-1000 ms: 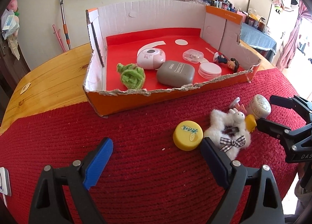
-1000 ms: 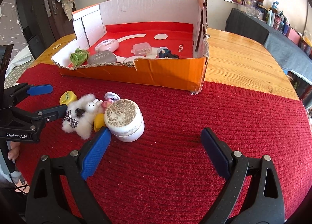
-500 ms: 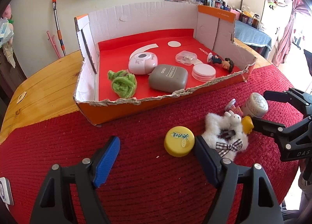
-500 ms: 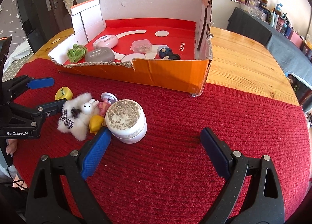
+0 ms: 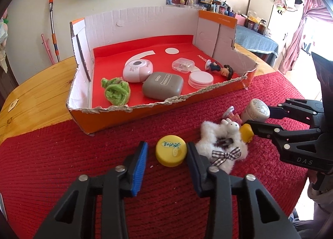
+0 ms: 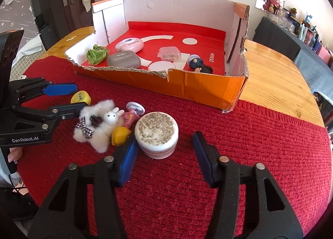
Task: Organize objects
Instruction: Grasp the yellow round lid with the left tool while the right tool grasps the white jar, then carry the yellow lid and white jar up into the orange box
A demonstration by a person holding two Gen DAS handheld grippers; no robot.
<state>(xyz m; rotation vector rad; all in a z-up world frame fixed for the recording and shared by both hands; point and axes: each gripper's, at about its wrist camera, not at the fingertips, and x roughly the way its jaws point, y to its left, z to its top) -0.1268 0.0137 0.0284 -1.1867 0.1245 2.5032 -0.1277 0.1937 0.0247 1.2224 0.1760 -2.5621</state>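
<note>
My left gripper [image 5: 167, 147] is closing onto a yellow cap [image 5: 170, 151], which sits between its blue pads on the red cloth. My right gripper [image 6: 165, 138] is closing around a white round jar [image 6: 156, 128]. Its left pad touches the jar and its right pad stands clear of it. Between the two lie a fluffy white rabbit toy [image 5: 224, 145], a small yellow piece [image 6: 120, 135] and a pink button-topped trinket [image 6: 133, 112]. Beyond them stands the torn orange cardboard box [image 5: 124, 118] with a red floor.
The box holds a green yarn ball [image 5: 115, 91], a pink round device [image 5: 137, 70], a grey case [image 5: 162, 87], a clear box [image 5: 183, 65], white discs [image 5: 200, 78] and a figurine [image 5: 220, 69]. The red knitted cloth [image 5: 62, 166] covers the near half of the wooden table [image 5: 37, 97].
Both pairs of jaws have narrowed from wide open. The left ones came in around the yellow cap, the right ones around the white jar. Both hands edged slightly forward.
</note>
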